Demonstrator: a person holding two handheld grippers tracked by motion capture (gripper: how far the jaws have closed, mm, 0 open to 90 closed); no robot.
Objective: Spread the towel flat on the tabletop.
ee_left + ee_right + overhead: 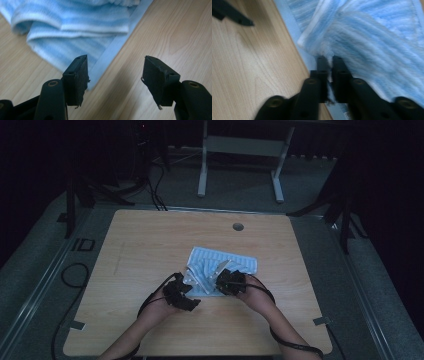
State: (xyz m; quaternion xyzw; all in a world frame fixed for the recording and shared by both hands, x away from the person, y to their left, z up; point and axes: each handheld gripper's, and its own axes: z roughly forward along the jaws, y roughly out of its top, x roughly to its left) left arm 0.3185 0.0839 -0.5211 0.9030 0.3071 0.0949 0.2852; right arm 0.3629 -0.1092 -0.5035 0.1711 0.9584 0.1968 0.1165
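Pinching a raised fold of the blue-and-white striped towel (372, 42), right gripper (327, 58) jaws nearly together with the cloth squeezed between the pads, seen in the right gripper view at the towel's near border. Lying on the wooden table (150, 245), a little right of its middle, partly folded over itself, near edge lifted into a crumpled ridge between the two hands in the high view. Hovering just short of that near edge, left gripper (115, 72) jaws standing well apart with only bare tabletop and the towel's thin hem between them, neither pad touching the cloth. Folded layers of towel stacked beyond the left jaw in the left gripper view. Both forearms reaching in from the table's near side, black cables (75, 275) trailing off to the left.
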